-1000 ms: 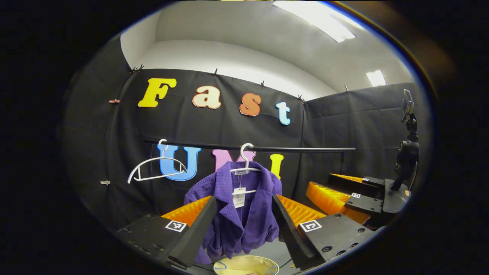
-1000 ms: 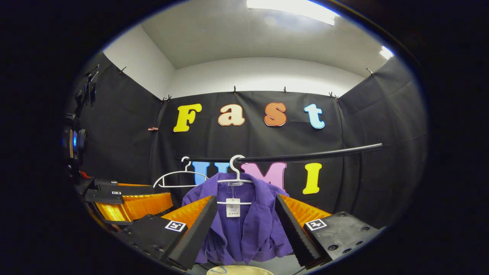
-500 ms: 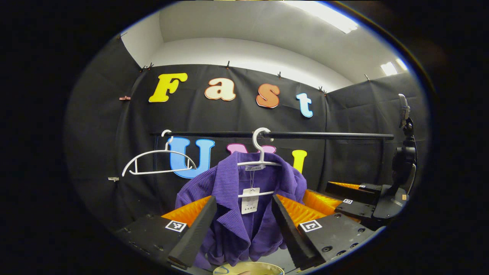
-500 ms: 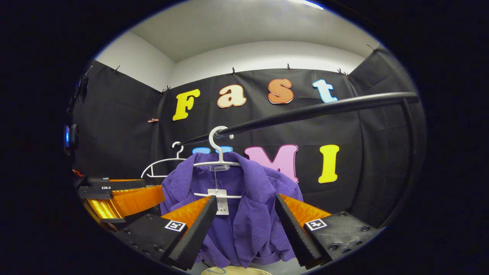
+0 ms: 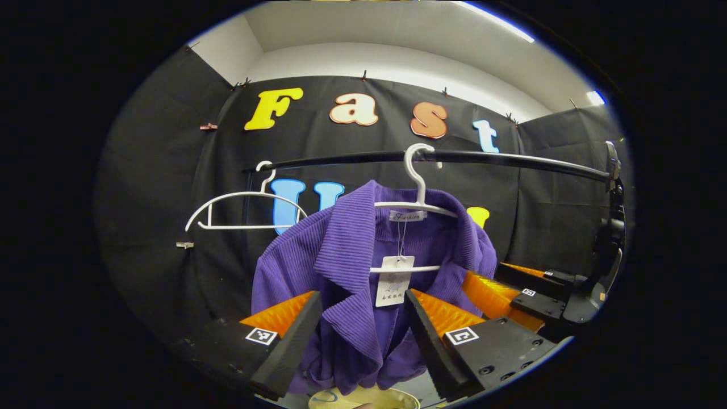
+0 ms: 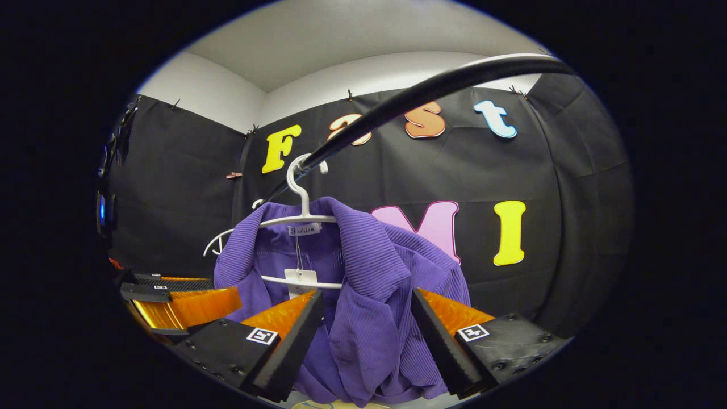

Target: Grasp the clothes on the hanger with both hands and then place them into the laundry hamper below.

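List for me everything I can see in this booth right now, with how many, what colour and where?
Purple garment: one, purple ribbed, hanging on a white hanger.
White hanger with the garment: one, white, hooked on the rail.
Empty hanger: one, white, on the rail beside the garment.
Rail: one, black, running across in front of the booth wall.
Paper tag: one, white, dangling inside the garment's collar.
Laundry hamper: one, pale yellow rim, below the garment.
Camera stand: one, black, at the edge of the left gripper view.
Left gripper: one, open, fingers either side of the garment's front.
Right gripper: one, open, likewise at the garment.
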Demonstrator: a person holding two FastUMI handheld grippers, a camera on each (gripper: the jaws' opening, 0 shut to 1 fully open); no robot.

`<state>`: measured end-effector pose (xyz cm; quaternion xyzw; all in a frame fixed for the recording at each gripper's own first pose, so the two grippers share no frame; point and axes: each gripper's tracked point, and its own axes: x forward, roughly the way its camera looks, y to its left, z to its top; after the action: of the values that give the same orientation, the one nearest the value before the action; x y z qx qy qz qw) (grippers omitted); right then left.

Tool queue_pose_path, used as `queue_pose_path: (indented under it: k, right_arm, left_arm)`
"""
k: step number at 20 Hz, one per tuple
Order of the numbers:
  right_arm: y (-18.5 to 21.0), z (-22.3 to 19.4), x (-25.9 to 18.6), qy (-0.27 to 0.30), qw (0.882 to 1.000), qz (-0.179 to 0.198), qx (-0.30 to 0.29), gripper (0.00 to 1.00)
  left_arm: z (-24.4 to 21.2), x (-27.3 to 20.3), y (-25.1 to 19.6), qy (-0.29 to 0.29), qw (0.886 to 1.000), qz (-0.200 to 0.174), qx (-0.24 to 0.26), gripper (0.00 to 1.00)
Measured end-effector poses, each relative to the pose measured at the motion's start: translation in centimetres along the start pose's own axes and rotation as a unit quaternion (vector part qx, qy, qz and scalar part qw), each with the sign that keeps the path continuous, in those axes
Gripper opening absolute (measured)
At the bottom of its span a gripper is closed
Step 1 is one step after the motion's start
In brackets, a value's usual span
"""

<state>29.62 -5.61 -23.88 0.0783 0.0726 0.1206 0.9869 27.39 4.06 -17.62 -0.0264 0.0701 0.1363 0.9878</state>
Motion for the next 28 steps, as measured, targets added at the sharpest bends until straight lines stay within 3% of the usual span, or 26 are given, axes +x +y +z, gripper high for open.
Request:
queue_pose_path:
  k: [9,10,11,12,15,16,18,20,28]
  right_arm:
    - [0.2,-2.6,3.9,0.005,0.999,0.041,0.018,0.98]
    - [-0.1,-2.8,4.5,0.003,0.999,0.04,0.022,0.96]
    - [-0.1,-2.9,4.9,0.004,0.999,0.044,0.027,0.77]
    - [-0.2,-3.1,5.3,0.007,0.998,0.046,0.034,0.72]
    - [-0.3,-3.6,6.0,0.012,0.997,0.051,0.057,0.73]
    - [-1.0,-3.6,5.8,0.017,0.997,0.045,0.063,0.73]
    - [-1.8,-4.0,6.5,0.028,0.996,0.036,0.08,0.45]
    - [-1.4,-4.3,7.0,0.036,0.993,0.055,0.097,0.16]
    - [-1.3,-4.4,7.6,0.051,0.984,0.116,0.125,0.16]
  left_arm:
    - [-1.9,4.1,1.3,0.003,0.999,0.047,-0.012,0.92]
    - [-2.1,4.4,1.4,0.003,0.999,0.051,-0.014,0.92]
    - [-2.1,4.8,1.6,0.003,0.998,0.053,-0.017,0.92]
    - [-2.3,5.1,1.7,0.003,0.998,0.056,-0.02,0.92]
    - [-3.0,6.2,1.2,0.016,0.999,0.037,-0.03,0.89]
    - [-3.3,6.7,1.3,0.023,0.999,0.036,-0.033,0.82]
    - [-3.4,7.5,2.8,0.024,0.997,0.061,-0.035,0.47]
    - [-3.6,8.2,2.6,0.03,0.997,0.052,-0.053,0.12]
    - [-3.2,7.7,2.8,0.045,0.997,0.037,-0.042,0.09]
